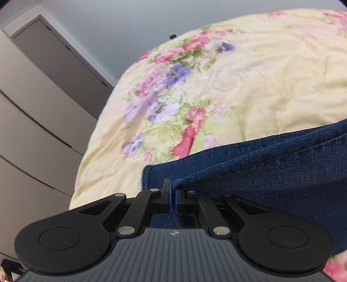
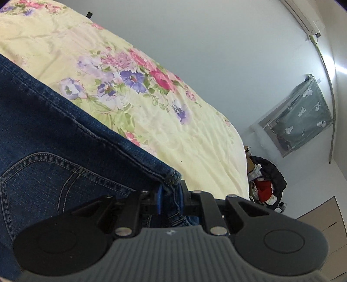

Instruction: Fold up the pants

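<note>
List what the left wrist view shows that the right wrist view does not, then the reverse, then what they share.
Only the left wrist view: a grey door, pale drawer fronts, and the left gripper shut on a plain edge of the jeans.

Only the right wrist view: a stitched back pocket, a covered window, an air conditioner, a pile of clothes, and the right gripper shut on a bunched corner of the jeans.

Both: the blue jeans over the floral bedspread and the white wall.

Floral bedspread, grey wardrobe, white wall, covered window
</note>
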{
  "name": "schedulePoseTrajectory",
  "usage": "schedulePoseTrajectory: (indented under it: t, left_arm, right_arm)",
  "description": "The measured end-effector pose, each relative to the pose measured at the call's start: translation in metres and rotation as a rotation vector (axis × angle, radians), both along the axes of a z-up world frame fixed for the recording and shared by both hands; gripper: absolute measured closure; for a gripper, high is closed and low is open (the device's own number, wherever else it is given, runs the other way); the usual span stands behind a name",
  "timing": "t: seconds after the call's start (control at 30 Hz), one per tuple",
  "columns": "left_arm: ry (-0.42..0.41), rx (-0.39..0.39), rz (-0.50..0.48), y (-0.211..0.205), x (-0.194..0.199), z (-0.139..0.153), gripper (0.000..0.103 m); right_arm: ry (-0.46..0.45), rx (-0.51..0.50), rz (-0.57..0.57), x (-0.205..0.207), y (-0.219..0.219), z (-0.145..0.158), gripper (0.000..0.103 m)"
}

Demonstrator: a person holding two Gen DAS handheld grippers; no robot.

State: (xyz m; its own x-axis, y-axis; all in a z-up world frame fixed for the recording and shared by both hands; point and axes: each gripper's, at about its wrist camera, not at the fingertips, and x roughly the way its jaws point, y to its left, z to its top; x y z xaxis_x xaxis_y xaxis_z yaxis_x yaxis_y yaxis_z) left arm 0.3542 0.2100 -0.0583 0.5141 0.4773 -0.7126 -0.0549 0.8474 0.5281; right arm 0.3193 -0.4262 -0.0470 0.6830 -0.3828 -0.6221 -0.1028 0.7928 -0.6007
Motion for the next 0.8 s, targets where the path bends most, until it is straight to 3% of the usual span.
schedulePoseTrajectory:
  t: [0.13, 0.3, 0.4, 0.47, 0.6, 0.73, 0.8]
  left_arm:
    - [0.063, 0.030, -0.037, -0.003, 0.033, -0.038, 0.100]
    - [0.137, 0.006, -0.103, 0.007, 0.047, -0.063, 0.093]
    - [0.164, -0.058, -0.126, 0.023, 0.050, -0.055, 0.078]
    - [0.160, -0.051, -0.124, 0.033, 0.050, -0.044, 0.040]
    - [0.171, -0.064, -0.171, 0.043, 0.048, -0.020, 0.031]
    - [0.201, 0.054, -0.220, 0.037, 0.049, -0.011, 0.012]
    - [0.201, 0.106, -0.206, 0.036, 0.053, -0.010, 0.012]
  right_arm:
    - [0.082, -0.028, -0.008, 0.042, 0.005, -0.047, 0.095]
    - [0.146, -0.052, -0.001, 0.054, 0.009, -0.082, 0.094]
    - [0.157, -0.080, 0.012, 0.056, 0.012, -0.089, 0.093]
    - [0.158, -0.087, 0.009, 0.058, 0.012, -0.090, 0.093]
    - [0.156, -0.092, -0.010, 0.054, 0.013, -0.087, 0.093]
    - [0.161, -0.103, -0.025, 0.056, 0.016, -0.089, 0.093]
    - [0.165, -0.104, -0.031, 0.057, 0.016, -0.090, 0.093]
